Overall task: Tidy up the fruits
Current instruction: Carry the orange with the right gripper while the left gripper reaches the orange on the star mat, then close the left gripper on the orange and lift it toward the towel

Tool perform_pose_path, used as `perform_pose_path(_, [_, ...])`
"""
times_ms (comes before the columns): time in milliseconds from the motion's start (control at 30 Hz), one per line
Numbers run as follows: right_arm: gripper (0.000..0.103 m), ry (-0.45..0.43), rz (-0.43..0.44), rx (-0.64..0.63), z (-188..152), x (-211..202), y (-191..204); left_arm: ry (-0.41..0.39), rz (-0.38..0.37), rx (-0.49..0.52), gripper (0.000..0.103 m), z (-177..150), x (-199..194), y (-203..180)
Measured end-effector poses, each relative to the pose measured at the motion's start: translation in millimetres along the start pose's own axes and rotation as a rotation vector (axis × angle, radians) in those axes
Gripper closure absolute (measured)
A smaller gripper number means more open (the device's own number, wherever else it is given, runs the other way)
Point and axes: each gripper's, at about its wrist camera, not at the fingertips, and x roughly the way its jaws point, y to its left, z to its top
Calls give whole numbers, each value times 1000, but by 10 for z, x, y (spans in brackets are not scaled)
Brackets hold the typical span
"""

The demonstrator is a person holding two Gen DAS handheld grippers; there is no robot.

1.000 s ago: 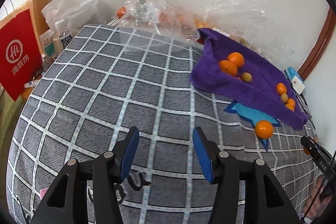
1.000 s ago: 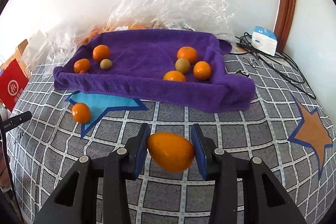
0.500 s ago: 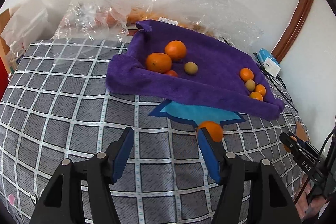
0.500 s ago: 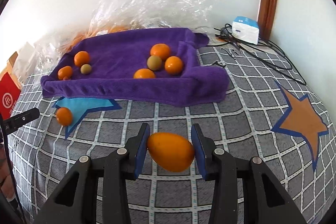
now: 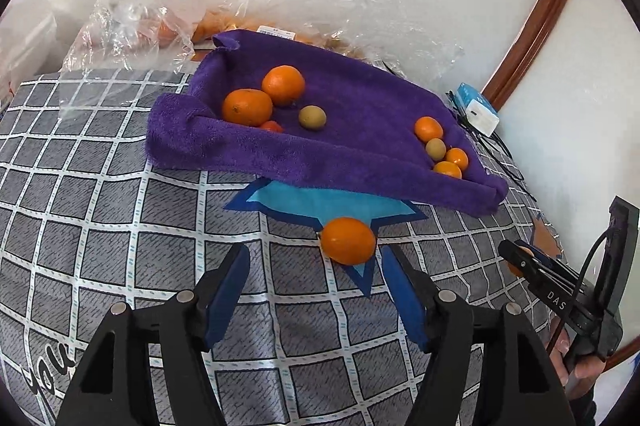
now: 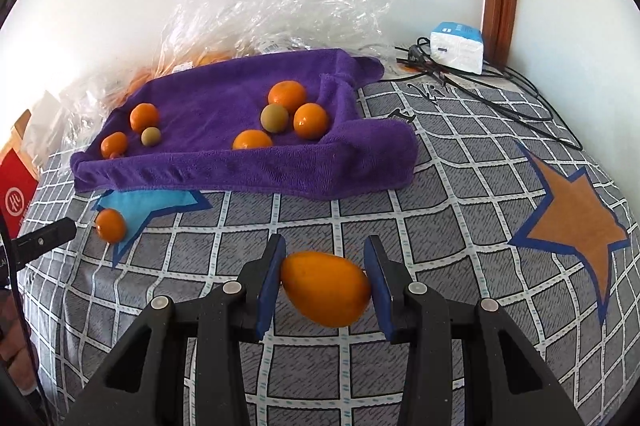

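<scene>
My left gripper hovers over the checked cover with its jaws opening and nothing between them. A loose orange lies just ahead of its tips on a blue star patch; the same orange shows at the left of the right wrist view. My right gripper is shut on an egg-shaped orange fruit. Behind it, a purple towel-lined tray holds several oranges and two small brownish-green fruits. The tray also fills the middle of the left wrist view.
Crumpled clear plastic bags with more oranges lie behind the tray against the wall. A white and blue box with black cables sits at the back right. An orange star patch marks the cover at right. A red bag stands far left.
The left gripper has swung right from bare cover toward the tray and loose orange, and its jaws have spread wider. The right gripper has shifted slightly, still gripping the egg-shaped fruit.
</scene>
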Motion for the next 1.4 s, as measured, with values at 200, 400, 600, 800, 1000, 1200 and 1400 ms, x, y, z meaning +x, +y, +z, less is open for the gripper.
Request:
perform_pose_path(200, [63,28,37,39,-118,50,-99,59,72,22,38,26,290,-227])
perform_pose_path(400, [63,42,56,78,-187,79,-156,25,110,43,61,8,368,-347])
perform_pose_path(600, [63,32,44,35,-161,84,-54,36,136,26,68,23,371,-355])
perform_pose_path(800, [63,28,64,24,-126,73,39,11,147,9,68,45,219,-277])
perform_pose_path(1000, [63,24,84,28,-104,49,115,-21,159,-11,68,120,64,-185])
perform_pose_path(1200, [63,10,86,13,-4,27,181,-51,158,-33,68,236,-47,-105])
perform_pose_path(1400, [63,-29,78,-6,272,30,216,-65,150,-59,68,406,-62,-32])
